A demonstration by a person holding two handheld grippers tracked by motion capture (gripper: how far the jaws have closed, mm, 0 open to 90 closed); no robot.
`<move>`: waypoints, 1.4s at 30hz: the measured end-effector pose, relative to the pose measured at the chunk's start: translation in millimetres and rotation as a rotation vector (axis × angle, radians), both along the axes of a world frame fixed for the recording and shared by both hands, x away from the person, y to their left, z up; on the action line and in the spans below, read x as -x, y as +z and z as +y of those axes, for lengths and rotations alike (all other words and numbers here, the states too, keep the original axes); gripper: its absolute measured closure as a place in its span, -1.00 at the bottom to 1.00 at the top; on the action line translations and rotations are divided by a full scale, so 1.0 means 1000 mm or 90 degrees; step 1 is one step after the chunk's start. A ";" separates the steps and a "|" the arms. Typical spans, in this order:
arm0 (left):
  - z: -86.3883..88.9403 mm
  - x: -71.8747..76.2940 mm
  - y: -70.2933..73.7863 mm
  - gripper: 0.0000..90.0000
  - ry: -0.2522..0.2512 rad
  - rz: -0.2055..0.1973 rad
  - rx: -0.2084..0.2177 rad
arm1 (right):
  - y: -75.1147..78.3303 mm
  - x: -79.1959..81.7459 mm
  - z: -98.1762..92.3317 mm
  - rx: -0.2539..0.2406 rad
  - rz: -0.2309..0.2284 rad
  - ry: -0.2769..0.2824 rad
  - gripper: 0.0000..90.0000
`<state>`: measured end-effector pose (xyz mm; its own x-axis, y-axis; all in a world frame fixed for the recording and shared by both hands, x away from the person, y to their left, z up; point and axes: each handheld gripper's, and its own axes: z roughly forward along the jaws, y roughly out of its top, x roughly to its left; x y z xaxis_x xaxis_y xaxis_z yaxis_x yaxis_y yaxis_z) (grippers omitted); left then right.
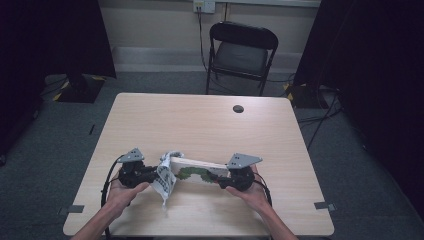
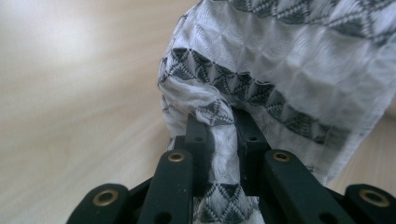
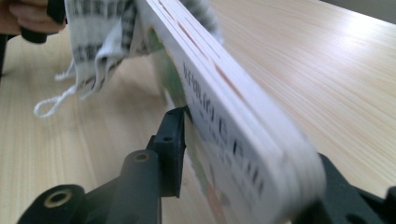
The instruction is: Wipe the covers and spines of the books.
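A thick white board book point(image 1: 195, 172) with a green picture on its cover is being held just above the tabletop point(image 1: 200, 125) near the person's edge. The right claw point(image 1: 223, 182) is gripping its one end, jaws pressing on both covers. A white cloth point(image 1: 166, 177) with grey patterned bands is draping over the book's other end, and the left claw point(image 1: 152, 175) is clenching a bunched fold of it.
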<state>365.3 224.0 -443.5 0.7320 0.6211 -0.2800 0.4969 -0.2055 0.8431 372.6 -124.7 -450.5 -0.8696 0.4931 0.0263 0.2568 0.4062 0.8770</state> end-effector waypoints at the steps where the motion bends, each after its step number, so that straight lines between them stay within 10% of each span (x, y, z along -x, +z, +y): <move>1: 0.001 0.000 0.004 0.74 0.000 -0.009 0.011 | 0.000 0.001 0.002 0.004 -0.001 0.005 0.37; 23: 0.000 -0.002 0.017 0.70 -0.017 -0.037 0.057 | -0.002 -0.003 0.006 0.005 0.031 0.051 0.64; 31: -0.018 -0.007 -0.002 0.72 -0.029 -0.022 -0.020 | 0.001 -0.004 0.008 0.016 0.032 0.049 0.69; 35: -0.033 -0.008 -0.024 0.73 -0.057 0.033 -0.096 | 0.001 -0.005 0.007 0.015 0.034 0.047 0.70; 42: -0.028 -0.005 -0.013 0.71 -0.047 0.016 -0.062 | 0.001 -0.005 0.007 0.015 0.035 0.047 0.74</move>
<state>370.8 196.5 -456.6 0.7702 0.5910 -0.2398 0.4979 -0.3222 0.8052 378.0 -118.1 -449.9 -0.9013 0.4285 0.0641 0.2730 0.4467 0.8520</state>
